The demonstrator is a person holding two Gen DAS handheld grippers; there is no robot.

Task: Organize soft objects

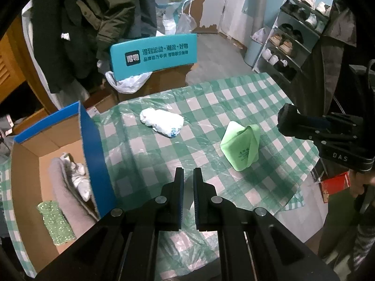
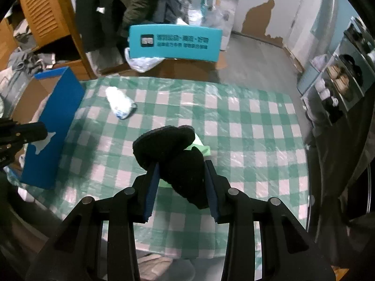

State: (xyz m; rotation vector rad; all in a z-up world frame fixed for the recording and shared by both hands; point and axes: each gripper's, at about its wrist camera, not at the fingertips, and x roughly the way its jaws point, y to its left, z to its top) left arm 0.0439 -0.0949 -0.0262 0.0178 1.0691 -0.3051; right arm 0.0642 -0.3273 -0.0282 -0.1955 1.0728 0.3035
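Observation:
My right gripper (image 2: 181, 166) is shut on a black fuzzy soft object (image 2: 173, 149) and holds it above the checked table; it also shows in the left wrist view (image 1: 287, 119). Beneath it lies a green cloth bag (image 1: 241, 145), partly hidden in the right wrist view (image 2: 201, 147). A white crumpled bundle (image 1: 161, 121) lies further back on the table (image 2: 120, 104). My left gripper (image 1: 188, 175) is empty, its jaws a narrow gap apart, just right of the blue-sided cardboard box (image 1: 93, 145). The box holds a grey cloth (image 1: 63, 187), a white item and a green sparkly cloth (image 1: 56, 220).
The green-and-white checked tablecloth (image 1: 211, 98) is covered in clear plastic. A teal sign board (image 1: 154, 55) stands behind the table. Hanging coats (image 1: 82, 23) are at the back left and a shoe rack (image 1: 293, 35) at the right.

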